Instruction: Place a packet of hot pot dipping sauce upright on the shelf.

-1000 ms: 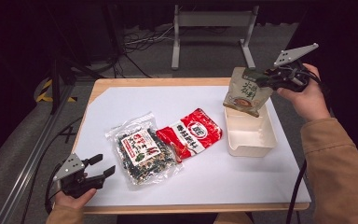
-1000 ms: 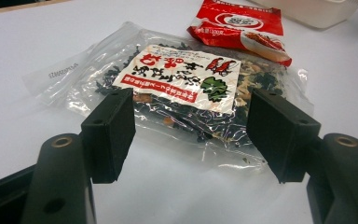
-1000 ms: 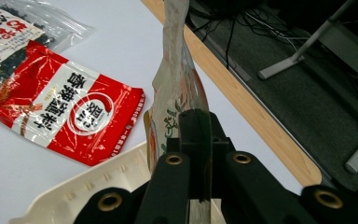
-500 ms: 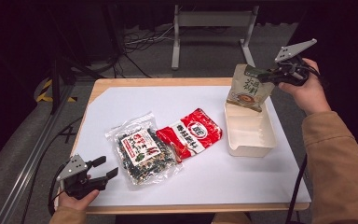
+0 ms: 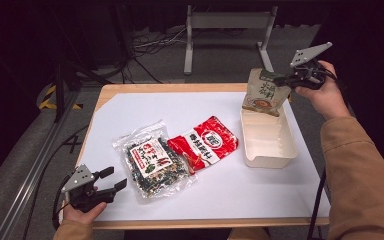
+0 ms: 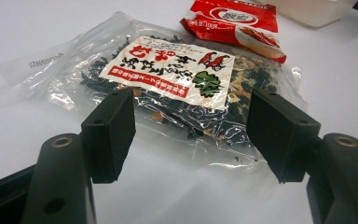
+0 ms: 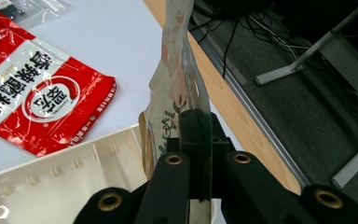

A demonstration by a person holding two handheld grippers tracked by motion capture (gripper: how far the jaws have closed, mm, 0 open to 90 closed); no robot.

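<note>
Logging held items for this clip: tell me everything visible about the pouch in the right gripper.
The beige-green pouch is a flat, glossy food packet printed with a bowl picture and dark characters. It hangs upright in the air, pinched at its top edge by the shut right gripper, with its bottom over the far end of the cream tray.

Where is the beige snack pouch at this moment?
In the high view the beige snack pouch hangs at the table's far right, pinched by the right claw above the far end of the cream tray.

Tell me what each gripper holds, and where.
Right gripper pinches the beige pouch at its upper edge; left gripper is open and holds nothing.
</note>
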